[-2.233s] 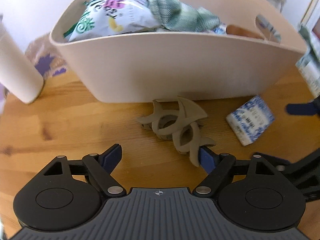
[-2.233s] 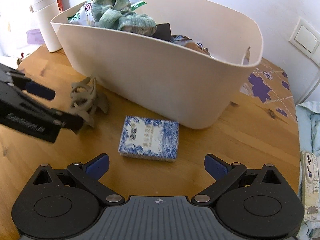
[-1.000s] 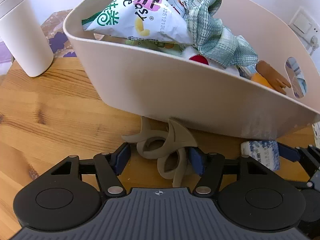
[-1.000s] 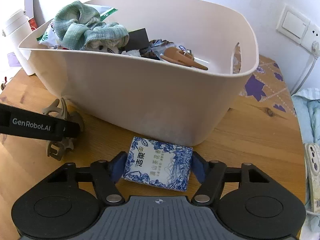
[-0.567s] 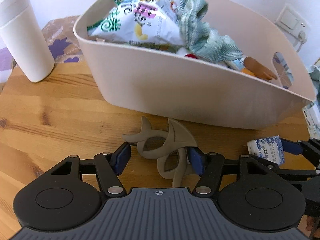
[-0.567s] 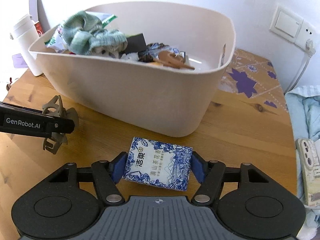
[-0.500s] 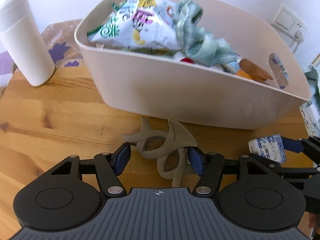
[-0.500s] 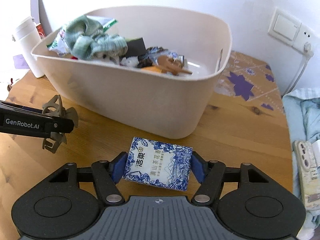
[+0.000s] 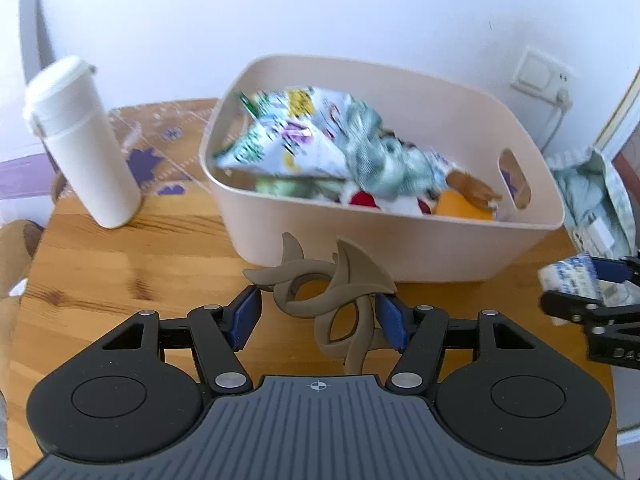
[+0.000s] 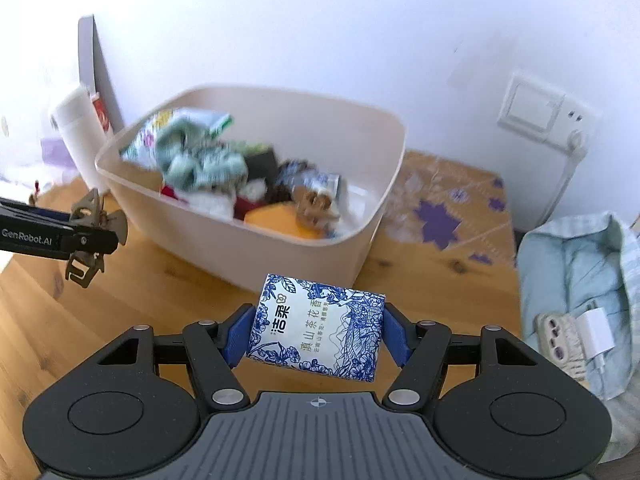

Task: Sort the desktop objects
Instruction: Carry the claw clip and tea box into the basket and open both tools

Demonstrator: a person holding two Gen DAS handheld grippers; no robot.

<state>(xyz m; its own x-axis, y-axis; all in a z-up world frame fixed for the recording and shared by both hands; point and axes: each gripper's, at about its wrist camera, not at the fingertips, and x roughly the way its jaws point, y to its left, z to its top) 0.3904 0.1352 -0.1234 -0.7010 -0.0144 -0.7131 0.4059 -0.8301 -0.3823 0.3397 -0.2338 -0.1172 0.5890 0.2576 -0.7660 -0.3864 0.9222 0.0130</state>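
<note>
My left gripper (image 9: 318, 320) is shut on a taupe hair claw clip (image 9: 328, 292), held in the air above the wooden table (image 9: 120, 276) in front of the beige bin (image 9: 360, 240). My right gripper (image 10: 316, 330) is shut on a blue-and-white tissue pack (image 10: 318, 326), also lifted clear of the table. In the right wrist view the left gripper (image 10: 86, 242) with the claw clip (image 10: 90, 236) shows at the left edge. In the left wrist view the tissue pack (image 9: 568, 280) shows at the right edge. The bin (image 10: 256, 256) holds a snack bag (image 9: 288, 136), a green cloth (image 9: 372, 160) and several small items.
A white tumbler (image 9: 80, 140) stands left of the bin. A wall socket (image 10: 540, 114) with a plugged cable is on the wall at the right. A light blue garment (image 10: 576, 280) with a charger lies beyond the table's right edge. A patterned mat (image 10: 444, 200) lies behind the bin.
Both grippers have risen with their loads, the clip and the tissue pack leaving the table. The bin now appears lower and farther off, and its inside shows more.
</note>
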